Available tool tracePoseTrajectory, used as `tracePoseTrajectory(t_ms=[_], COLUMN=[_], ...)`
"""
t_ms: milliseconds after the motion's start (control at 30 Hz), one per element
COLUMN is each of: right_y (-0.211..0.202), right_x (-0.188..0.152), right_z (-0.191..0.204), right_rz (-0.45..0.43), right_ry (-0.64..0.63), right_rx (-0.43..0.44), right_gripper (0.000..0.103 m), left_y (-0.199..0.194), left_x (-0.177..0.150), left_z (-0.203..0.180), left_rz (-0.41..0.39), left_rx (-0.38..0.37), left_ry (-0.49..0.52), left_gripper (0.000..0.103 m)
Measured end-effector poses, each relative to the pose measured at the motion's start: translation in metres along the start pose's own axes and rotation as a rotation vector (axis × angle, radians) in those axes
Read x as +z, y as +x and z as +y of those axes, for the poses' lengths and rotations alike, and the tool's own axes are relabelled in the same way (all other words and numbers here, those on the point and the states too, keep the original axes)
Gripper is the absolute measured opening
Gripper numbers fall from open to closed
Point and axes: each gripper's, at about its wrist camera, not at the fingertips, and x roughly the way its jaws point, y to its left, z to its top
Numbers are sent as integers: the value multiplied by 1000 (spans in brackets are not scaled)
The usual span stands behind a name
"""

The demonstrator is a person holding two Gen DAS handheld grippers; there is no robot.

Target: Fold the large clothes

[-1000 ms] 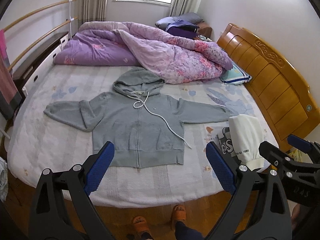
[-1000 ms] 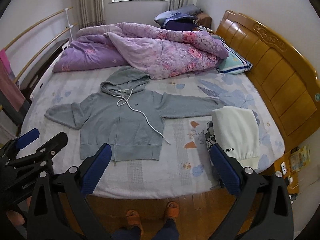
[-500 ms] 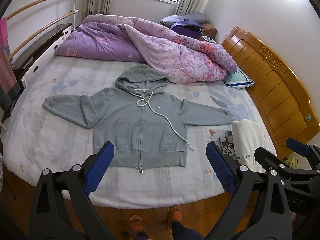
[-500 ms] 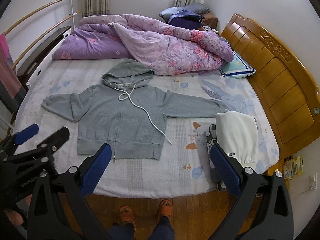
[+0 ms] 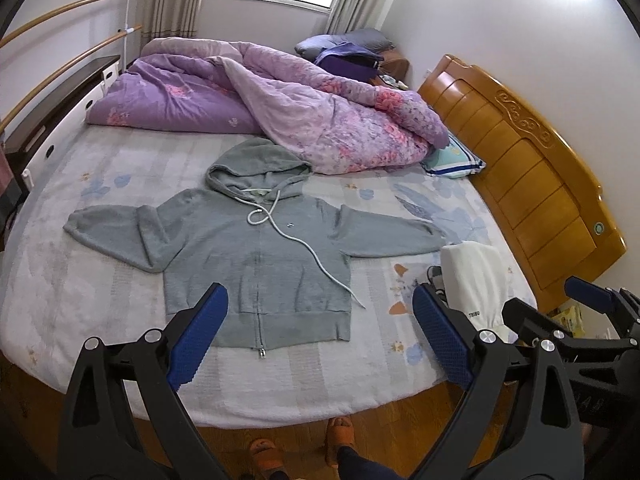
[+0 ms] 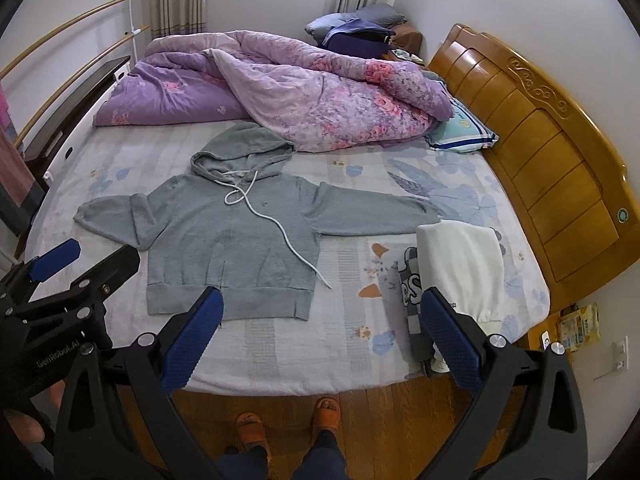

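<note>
Left hand-held gripper (image 5: 318, 338): lower middle of the left wrist view, blue-padded fingers spread wide with nothing between them, held above the bed edge.
Right hand-held gripper (image 6: 322, 338): lower middle of the right wrist view, equally wide open and empty; each tool shows at the outer edge of the other's view, so the two are side by side.
Likely reason for the pose: both seem raised and open in readiness to reach for the garment; folding has not begun.
Grey zip hoodie (image 5: 256, 248): centre of the frame, spread flat and front-up on the bed (image 5: 100, 320), zip closed, hood pointing to the upper part of the frame, hem nearest the person. Both sleeves lie out sideways, which suits folding them inward first.
White drawcord (image 5: 308, 248): trails loose from the neck diagonally across the chest toward the lower right hem; probably needs tucking in.
Folded white garment (image 6: 460, 264): right of the hoodie, near the right sleeve cuff, partly over a grey printed piece (image 6: 410, 292), apparently a finished pile.
Purple floral quilt (image 6: 280, 96): bunched across the upper part, touching the hood.
Writing: "GenRobot.AI" on the left tool's body in the right wrist view; small lettering on the white garment's edge, too small to read surely.
</note>
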Motion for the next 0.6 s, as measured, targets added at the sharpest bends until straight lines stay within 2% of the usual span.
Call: tracePoseTrajectory(t_ms=[300,600], right_y=[-9,-37], right_x=[-1,-1], right_z=[0,-4], right_rz=[-19,-102], right_ry=[-1,18], right_rx=[10,68], right_gripper=[95,95], left_y=[-11,-52], left_x=[-4,0], left_z=[-4,-12], left_rz=[-25,-122], left_rx=[24,91], left_ry=[8,50], left_gripper=[94,97])
